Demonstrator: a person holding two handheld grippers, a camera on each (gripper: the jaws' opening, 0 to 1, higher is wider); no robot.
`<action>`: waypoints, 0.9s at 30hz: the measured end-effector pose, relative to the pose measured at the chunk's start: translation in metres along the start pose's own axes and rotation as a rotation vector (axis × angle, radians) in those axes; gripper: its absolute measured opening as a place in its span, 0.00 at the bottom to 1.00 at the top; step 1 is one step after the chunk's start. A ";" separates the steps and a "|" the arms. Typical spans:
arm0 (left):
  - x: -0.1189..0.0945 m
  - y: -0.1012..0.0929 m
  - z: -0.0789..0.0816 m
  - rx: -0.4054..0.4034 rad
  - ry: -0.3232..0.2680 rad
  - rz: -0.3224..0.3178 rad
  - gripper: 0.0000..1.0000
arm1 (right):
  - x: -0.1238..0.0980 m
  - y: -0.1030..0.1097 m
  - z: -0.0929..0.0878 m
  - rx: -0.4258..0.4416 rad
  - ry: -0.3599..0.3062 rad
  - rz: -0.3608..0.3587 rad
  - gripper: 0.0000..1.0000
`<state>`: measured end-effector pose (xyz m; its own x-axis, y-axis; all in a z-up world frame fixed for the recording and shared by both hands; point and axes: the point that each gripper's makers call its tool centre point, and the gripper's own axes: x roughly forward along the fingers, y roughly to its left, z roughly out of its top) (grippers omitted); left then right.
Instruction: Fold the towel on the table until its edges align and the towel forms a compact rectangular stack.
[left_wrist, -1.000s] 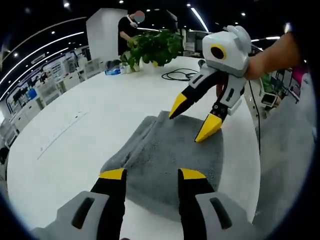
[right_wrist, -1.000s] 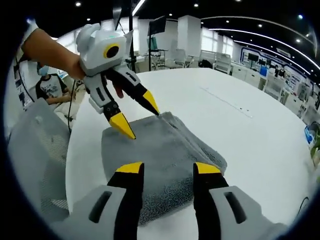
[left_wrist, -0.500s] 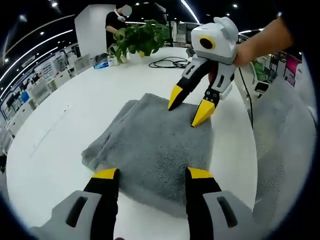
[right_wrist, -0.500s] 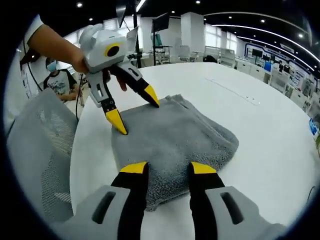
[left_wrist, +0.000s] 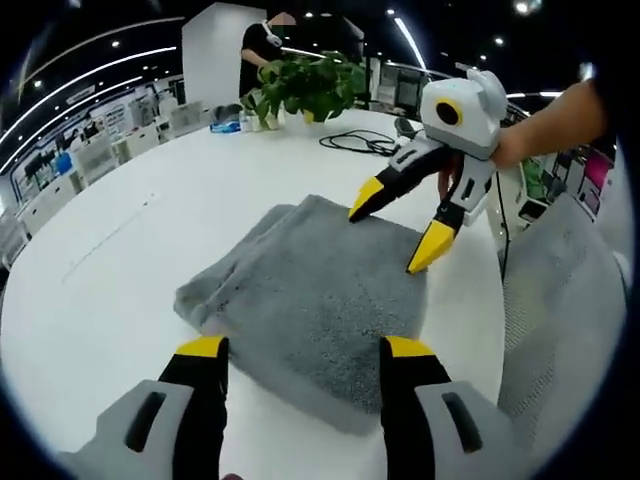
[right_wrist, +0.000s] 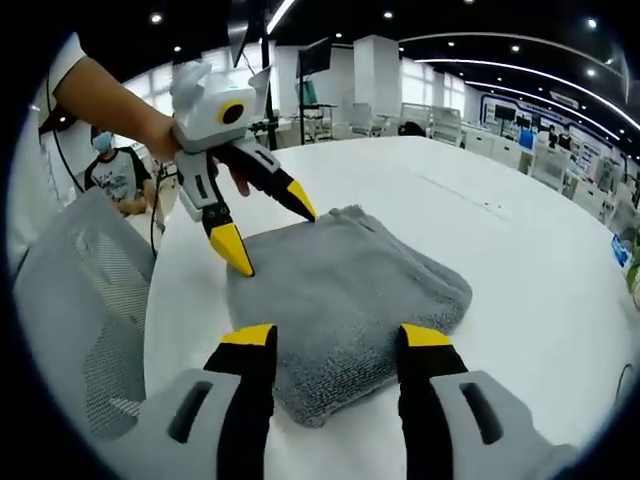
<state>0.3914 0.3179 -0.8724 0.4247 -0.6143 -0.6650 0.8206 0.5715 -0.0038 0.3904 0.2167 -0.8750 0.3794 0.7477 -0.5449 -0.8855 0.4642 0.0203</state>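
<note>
Grey towel (left_wrist: 310, 305) lies folded on white surface (left_wrist: 150, 260), between both grippers. Left gripper (left_wrist: 298, 350) fingers spread, empty, at one towel edge. Right gripper (right_wrist: 336, 340) fingers spread, empty, at the opposite edge. Potted plant (left_wrist: 305, 88) far back.

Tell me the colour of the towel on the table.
Grey, plain with no pattern. The towel shows best in the right gripper view, lying folded on the white table.

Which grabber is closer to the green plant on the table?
The right gripper. It hangs open over the far side of the folded gray towel, the side toward the plant. The left gripper hangs open over the opposite side, farther from it.
</note>
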 end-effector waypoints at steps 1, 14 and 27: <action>-0.001 -0.001 0.000 -0.003 -0.006 -0.001 0.69 | 0.000 0.000 0.002 0.000 -0.012 -0.004 0.61; -0.007 -0.017 -0.008 -0.009 -0.035 0.008 0.92 | -0.002 0.010 0.004 0.032 -0.046 -0.034 0.94; 0.000 -0.019 -0.025 0.009 -0.016 0.037 0.99 | -0.005 0.005 -0.015 0.053 0.011 -0.098 0.95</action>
<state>0.3666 0.3205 -0.8911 0.4604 -0.6017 -0.6526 0.8077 0.5890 0.0268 0.3800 0.2079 -0.8847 0.4603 0.6923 -0.5558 -0.8289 0.5594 0.0103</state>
